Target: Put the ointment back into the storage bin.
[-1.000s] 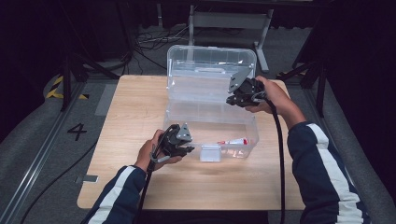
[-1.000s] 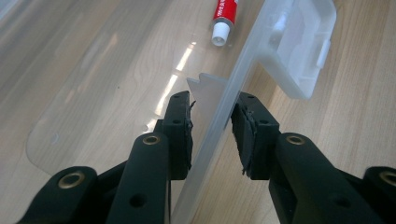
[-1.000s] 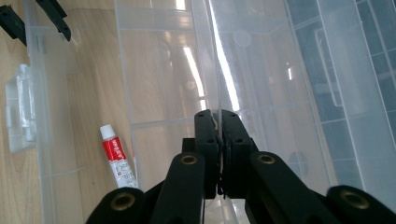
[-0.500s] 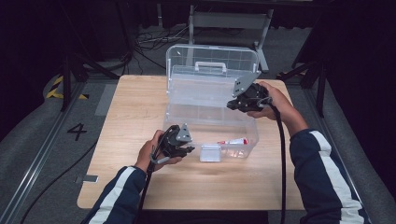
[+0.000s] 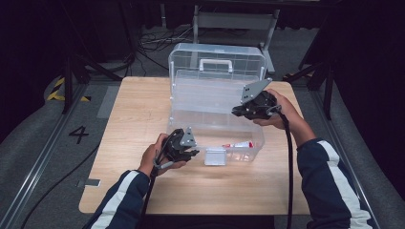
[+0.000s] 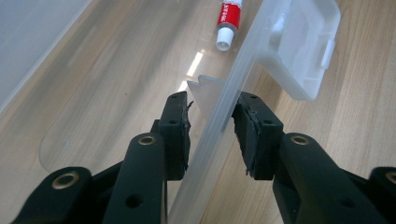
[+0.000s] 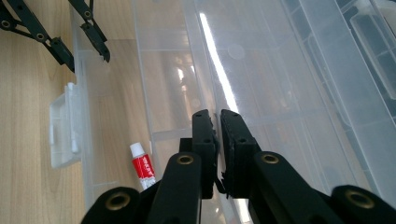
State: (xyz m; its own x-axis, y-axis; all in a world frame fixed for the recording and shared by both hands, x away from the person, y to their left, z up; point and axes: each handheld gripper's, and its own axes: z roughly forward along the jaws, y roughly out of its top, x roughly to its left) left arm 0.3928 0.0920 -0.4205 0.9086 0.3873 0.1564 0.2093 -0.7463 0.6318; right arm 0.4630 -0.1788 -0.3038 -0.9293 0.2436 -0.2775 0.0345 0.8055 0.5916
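Note:
A clear plastic box point(image 5: 187, 125) stands on the wooden table with its lid point(image 5: 188, 59) raised behind it. A small red and white tube point(image 5: 237, 144) point(image 6: 228, 21) point(image 7: 144, 167) lies inside on the floor of the box. My left gripper point(image 5: 195, 153) point(image 6: 212, 135) straddles the box's front wall point(image 6: 243, 70) near the white latch point(image 6: 303, 51); a thin gap shows at each pad, so it is open. My right gripper point(image 5: 237, 112) point(image 7: 218, 140) is at the lid's right side, shut on a thin clear edge of the lid point(image 7: 280, 93).
The table point(image 5: 133, 114) has bare wood to the left of the box and in front of it. Cables trail from both grippers toward the near edge. Dark stands and wires lie on the floor beyond the table's far edge.
My right gripper has come a little toward the near side with the lid's edge in it. The left gripper has stayed at the front wall.

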